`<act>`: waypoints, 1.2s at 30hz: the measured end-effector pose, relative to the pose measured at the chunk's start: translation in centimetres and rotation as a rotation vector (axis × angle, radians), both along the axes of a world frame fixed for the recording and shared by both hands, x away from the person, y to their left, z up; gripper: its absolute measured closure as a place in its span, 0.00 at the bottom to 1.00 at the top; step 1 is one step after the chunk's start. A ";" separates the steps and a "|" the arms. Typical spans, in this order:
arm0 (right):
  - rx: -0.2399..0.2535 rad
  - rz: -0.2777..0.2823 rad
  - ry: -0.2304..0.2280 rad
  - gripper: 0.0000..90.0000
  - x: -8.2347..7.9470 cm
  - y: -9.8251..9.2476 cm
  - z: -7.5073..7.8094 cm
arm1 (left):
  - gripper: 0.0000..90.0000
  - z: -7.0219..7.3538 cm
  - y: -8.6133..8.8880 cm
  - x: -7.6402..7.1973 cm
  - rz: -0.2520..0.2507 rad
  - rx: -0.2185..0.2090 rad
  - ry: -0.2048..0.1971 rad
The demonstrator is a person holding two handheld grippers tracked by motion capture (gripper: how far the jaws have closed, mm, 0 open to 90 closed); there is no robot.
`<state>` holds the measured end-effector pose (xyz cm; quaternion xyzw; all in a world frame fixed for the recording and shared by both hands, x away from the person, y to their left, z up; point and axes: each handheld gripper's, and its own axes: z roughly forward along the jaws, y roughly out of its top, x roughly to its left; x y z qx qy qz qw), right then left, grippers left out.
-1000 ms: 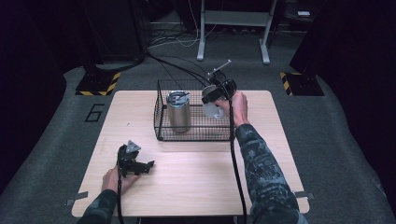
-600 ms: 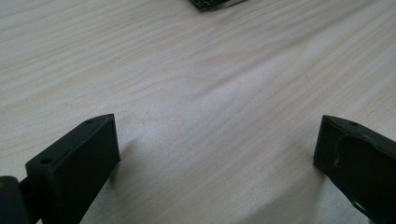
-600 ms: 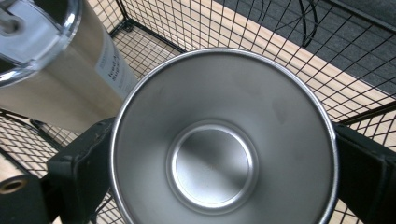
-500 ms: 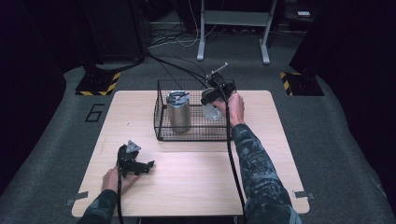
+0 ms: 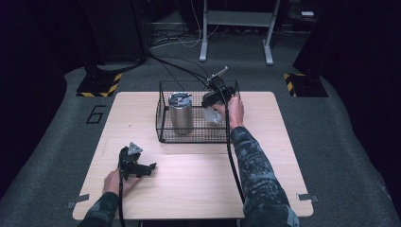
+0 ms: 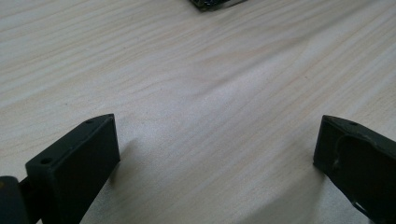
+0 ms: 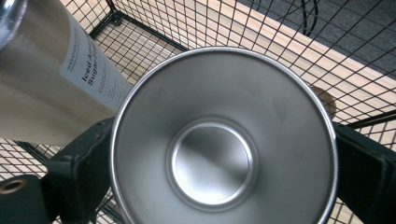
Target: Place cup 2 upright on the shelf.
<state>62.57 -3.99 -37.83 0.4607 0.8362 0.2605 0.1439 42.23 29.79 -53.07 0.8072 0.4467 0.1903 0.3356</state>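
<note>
right gripper view: the jaws of the right gripper (image 7: 224, 186) pinch a steel cup (image 7: 223, 140) from both sides, mouth toward the lens, filling frame centre. a labelled steel tumbler (image 7: 42, 79) stands at upper left, just beside the cup, both within the wire basket (image 7: 196, 23).

left gripper view: the jaws of the left gripper (image 6: 215, 158) are spread wide at the lower corners, nothing between them, above the bare wooden table (image 6: 196, 84).

high view: the right gripper (image 5: 215, 100) holds the cup (image 5: 211, 115) inside the basket (image 5: 162, 116) at frame centre, right of the tumbler (image 5: 181, 112). the left gripper (image 5: 137, 169) sits idle at lower left.

step in hand, as judged: setting the cup into the basket. the next move calls for lowering it to the basket floor and parting the jaws. obstructions: the tumbler close by and the basket's right wall.
</note>
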 end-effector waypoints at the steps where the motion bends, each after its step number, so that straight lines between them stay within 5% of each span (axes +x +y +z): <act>1: -0.010 -0.002 0.002 0.06 0.1 0.1 -0.1 | 0.00 0.0 0.0 0.0 0.000 0.001 0.002; 22: -0.010 -0.025 0.044 0.06 0.5 0.9 -2.7 | 0.00 0.0 0.1 0.0 -0.006 0.011 0.001; 36: -0.052 -0.019 0.056 0.06 0.6 1.3 -3.7 | 0.00 0.0 0.1 0.0 -0.006 0.011 0.000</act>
